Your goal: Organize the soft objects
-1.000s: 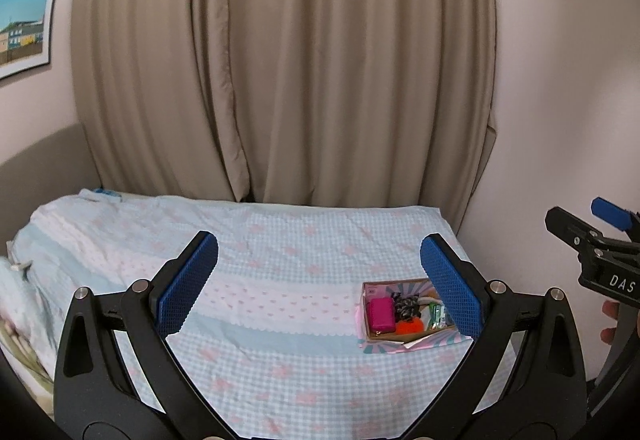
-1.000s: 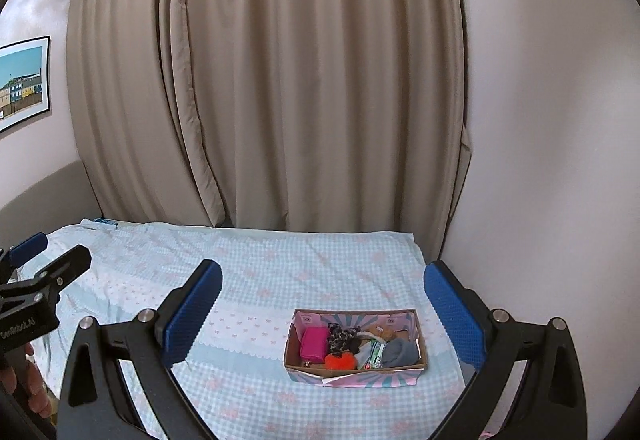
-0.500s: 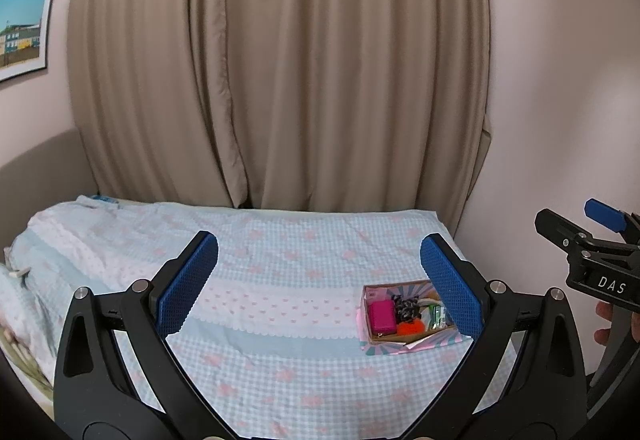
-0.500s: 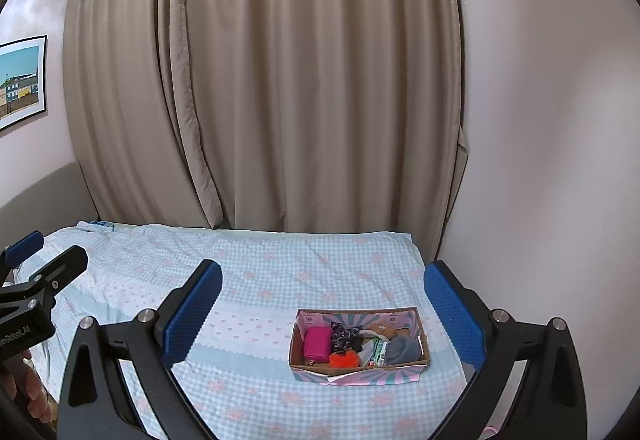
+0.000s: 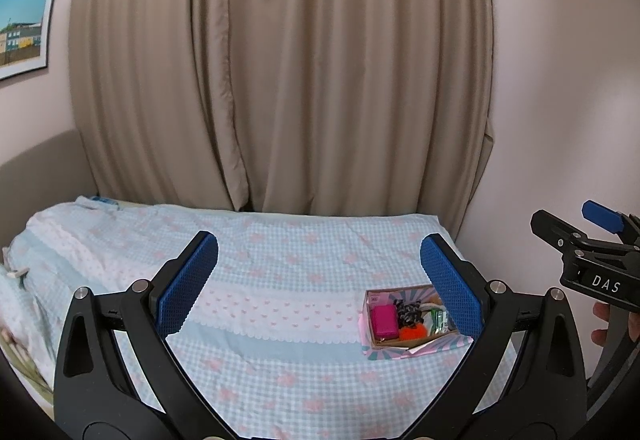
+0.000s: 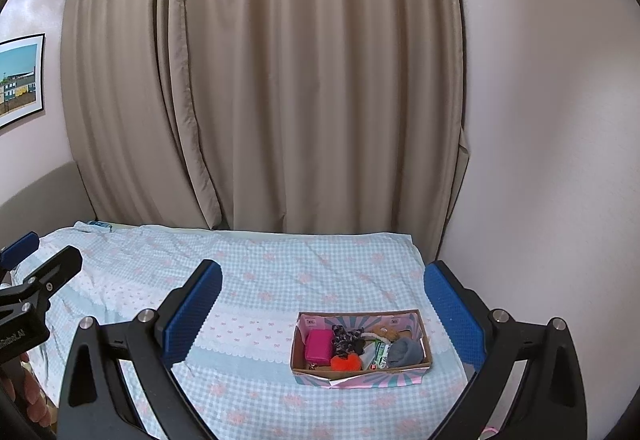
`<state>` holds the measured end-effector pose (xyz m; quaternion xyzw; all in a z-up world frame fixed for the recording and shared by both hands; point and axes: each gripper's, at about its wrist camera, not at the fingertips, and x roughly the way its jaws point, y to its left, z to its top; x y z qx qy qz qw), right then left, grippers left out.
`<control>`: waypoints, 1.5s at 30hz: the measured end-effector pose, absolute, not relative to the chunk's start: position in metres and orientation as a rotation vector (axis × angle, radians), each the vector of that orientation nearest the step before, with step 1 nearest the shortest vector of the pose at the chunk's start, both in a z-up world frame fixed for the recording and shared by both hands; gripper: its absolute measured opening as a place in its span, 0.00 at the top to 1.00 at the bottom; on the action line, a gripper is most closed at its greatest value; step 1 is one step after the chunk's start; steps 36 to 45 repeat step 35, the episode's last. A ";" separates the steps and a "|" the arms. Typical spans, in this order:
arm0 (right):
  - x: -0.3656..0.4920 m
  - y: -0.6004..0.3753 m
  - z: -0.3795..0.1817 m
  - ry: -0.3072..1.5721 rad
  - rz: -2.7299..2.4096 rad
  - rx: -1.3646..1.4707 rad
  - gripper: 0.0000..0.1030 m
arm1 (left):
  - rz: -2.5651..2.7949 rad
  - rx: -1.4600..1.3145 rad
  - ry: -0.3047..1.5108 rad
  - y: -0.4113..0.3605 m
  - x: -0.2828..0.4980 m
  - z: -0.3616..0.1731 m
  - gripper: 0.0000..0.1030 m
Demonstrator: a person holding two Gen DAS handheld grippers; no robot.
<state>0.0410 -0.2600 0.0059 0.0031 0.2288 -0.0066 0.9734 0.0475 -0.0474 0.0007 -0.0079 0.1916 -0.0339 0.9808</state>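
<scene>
1. I hold my left gripper (image 5: 318, 288) above the bed (image 5: 280, 264), its blue-padded fingers (image 5: 188, 284) spread wide with nothing between them.
2. My right gripper (image 6: 324, 314) hangs over the same bed (image 6: 280, 280), jaws likewise spread wide and empty.
3. The cardboard box (image 6: 360, 374) of soft things sits on the checked blue-and-pink bedcover, near the right-hand wall (image 6: 540, 159); from the left wrist the box (image 5: 370, 344) shows partly behind my right-side pad.
4. Inside the box: a pink pouch (image 6: 319, 344) at the left, a dark patterned scrunchie (image 6: 346, 338) beside it, an orange fluffy piece (image 6: 346, 362) at the front, a green-and-white packet (image 6: 380, 354), a grey soft item (image 6: 406, 352) at the right, and a brown plush piece (image 6: 386, 332) toward the back.
5. Beige curtains (image 6: 300, 79) hang closed behind the bed; a framed picture (image 6: 18, 79) hangs on the left wall.
6. Both grippers are well apart from the box, touching none of its contents.
</scene>
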 end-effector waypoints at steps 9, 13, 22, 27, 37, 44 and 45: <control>0.047 -0.258 0.008 0.463 -0.030 0.008 0.02 | -0.073 -0.013 0.389 -0.048 0.055 0.001 0.02; 0.050 -0.259 0.008 0.464 -0.034 0.006 0.02 | -0.070 -0.011 0.391 -0.048 0.056 0.000 0.02; 0.053 -0.258 0.009 0.466 -0.038 0.007 0.02 | -0.068 -0.006 0.370 -0.045 0.062 -0.004 0.02; 0.056 -0.257 0.010 0.468 -0.039 0.006 0.02 | -0.059 0.013 0.340 -0.043 0.063 -0.005 0.01; 0.078 -0.247 0.002 0.514 -0.032 0.010 0.02 | -0.024 0.020 0.356 -0.031 0.081 -0.012 0.00; 0.078 -0.247 0.002 0.514 -0.032 0.010 0.02 | -0.024 0.020 0.356 -0.031 0.081 -0.012 0.00; 0.078 -0.247 0.002 0.514 -0.032 0.010 0.02 | -0.024 0.020 0.356 -0.031 0.081 -0.012 0.00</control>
